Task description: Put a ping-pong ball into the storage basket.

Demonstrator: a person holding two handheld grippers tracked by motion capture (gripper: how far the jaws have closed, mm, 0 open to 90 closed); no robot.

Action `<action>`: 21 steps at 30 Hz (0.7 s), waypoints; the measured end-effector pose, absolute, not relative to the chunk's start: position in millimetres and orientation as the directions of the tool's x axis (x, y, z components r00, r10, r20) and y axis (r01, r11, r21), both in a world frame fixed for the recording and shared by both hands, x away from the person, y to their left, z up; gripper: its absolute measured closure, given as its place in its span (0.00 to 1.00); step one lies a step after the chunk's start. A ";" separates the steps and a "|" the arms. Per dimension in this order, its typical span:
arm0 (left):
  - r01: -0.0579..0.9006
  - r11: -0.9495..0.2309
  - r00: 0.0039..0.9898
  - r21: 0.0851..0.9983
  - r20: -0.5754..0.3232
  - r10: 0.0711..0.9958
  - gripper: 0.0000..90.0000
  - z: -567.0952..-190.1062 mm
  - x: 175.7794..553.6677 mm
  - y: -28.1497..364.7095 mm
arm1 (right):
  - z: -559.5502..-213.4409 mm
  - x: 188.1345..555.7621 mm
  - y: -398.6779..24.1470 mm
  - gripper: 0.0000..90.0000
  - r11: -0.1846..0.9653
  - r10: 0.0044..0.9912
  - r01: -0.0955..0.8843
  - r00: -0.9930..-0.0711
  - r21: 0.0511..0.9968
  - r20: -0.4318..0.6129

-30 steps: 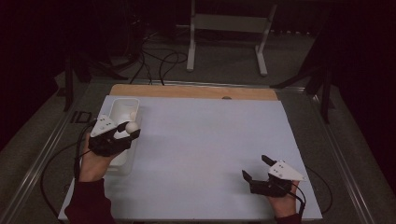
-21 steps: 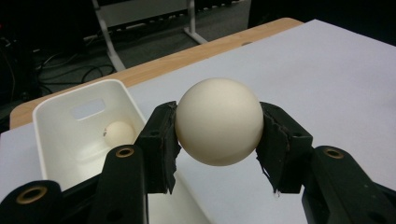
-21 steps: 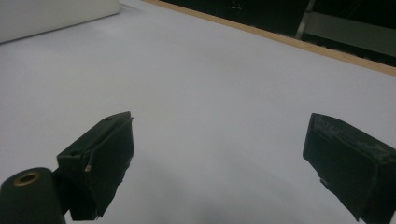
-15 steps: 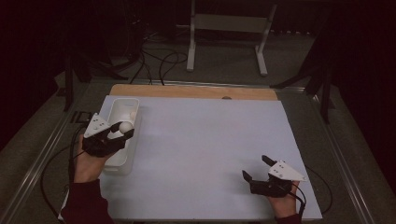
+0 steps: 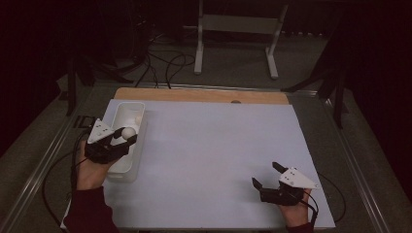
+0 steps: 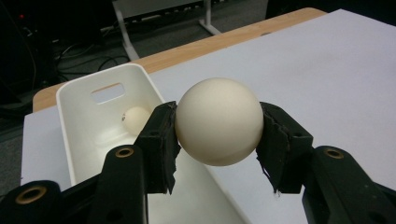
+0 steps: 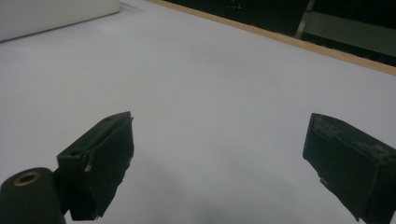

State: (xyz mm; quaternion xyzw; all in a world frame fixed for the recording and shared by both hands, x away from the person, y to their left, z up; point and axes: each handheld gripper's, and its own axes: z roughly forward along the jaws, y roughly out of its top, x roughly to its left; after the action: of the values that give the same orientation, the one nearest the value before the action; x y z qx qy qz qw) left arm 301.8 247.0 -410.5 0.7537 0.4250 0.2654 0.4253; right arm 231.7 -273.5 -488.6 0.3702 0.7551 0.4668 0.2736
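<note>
The white ball (image 6: 218,121) sits clamped between the 2 black jaws of the left gripper (image 5: 121,136), held above the near half of the white bin (image 5: 120,167) at the sheet's left edge. A second ball (image 6: 135,119) lies inside the bin. The right gripper (image 5: 266,175) rests near the sheet's front right, jaws wide apart with nothing between them.

Room light: we found the high view dim, its surroundings nearly black.
Brightest area: the white table sheet (image 5: 218,155) caught soft overhead light.
Shadows: we saw faint ones only.
Focus: the ball (image 6: 218,121) looked sharp, the background soft.
Glare: a mild sheen lay on it.
</note>
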 end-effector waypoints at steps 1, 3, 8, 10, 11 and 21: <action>0.416 -0.276 0.496 0.867 0.039 0.868 0.57 -410.5 301.6 247.7 | -488.6 231.7 -273.5 0.09 0.291 0.814 0.304 -0.576 0.907 -0.068; 0.416 -0.269 0.489 0.869 0.035 0.871 0.57 -410.4 301.1 249.7 | -488.7 231.7 -273.5 0.09 0.292 0.814 0.303 -0.577 0.907 -0.069; 0.419 -0.247 0.473 0.874 0.022 0.881 0.57 -409.9 299.8 256.0 | -488.8 231.6 -273.2 0.09 0.292 0.814 0.306 -0.577 0.906 -0.068; 0.419 -0.242 0.468 0.875 0.020 0.883 0.57 -410.1 299.4 258.0 | -488.8 231.6 -273.1 0.09 0.293 0.814 0.306 -0.578 0.906 -0.068; 0.420 -0.241 0.467 0.875 0.020 0.884 0.57 -410.2 299.4 258.9 | -488.9 231.6 -273.0 0.09 0.293 0.814 0.306 -0.577 0.906 -0.069; 0.446 -0.192 0.415 0.874 -0.011 0.910 0.42 -413.3 301.6 263.8 | -489.1 231.6 -272.5 0.09 0.292 0.813 0.306 -0.578 0.906 -0.067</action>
State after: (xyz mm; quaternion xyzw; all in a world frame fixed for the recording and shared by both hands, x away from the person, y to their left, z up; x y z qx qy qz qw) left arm 301.6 263.8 -413.3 0.7233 0.4687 0.2702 0.4292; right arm 231.6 -272.5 -489.1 0.3700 0.7562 0.4659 0.2724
